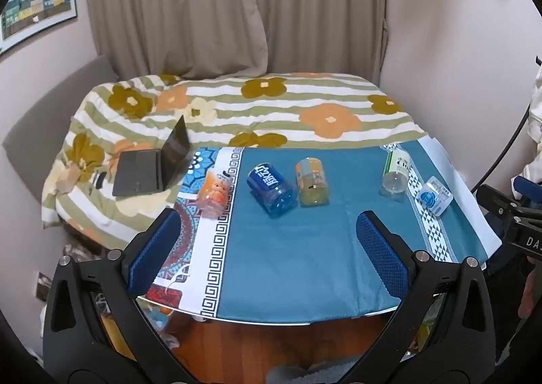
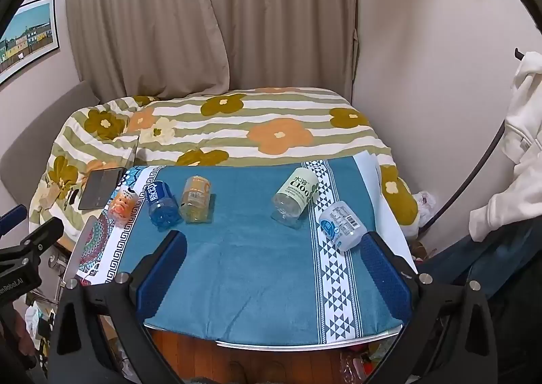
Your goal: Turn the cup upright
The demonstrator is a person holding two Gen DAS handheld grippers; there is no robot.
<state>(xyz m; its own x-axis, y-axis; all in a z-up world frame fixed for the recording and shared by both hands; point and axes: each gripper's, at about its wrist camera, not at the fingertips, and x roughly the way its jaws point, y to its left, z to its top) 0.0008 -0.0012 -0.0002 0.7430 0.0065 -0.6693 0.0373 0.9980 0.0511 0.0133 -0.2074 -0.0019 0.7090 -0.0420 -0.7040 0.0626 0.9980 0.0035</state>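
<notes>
Left wrist view showed five cups lying on their sides on the desk; left gripper and right gripper both gaped wide, empty.

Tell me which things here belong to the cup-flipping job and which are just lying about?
Job:
peach cup
blue cup
yellow cup
green cup
white cup
left gripper, open
right gripper, open

Lying about:
laptop
quilt
picture
curtain
</notes>
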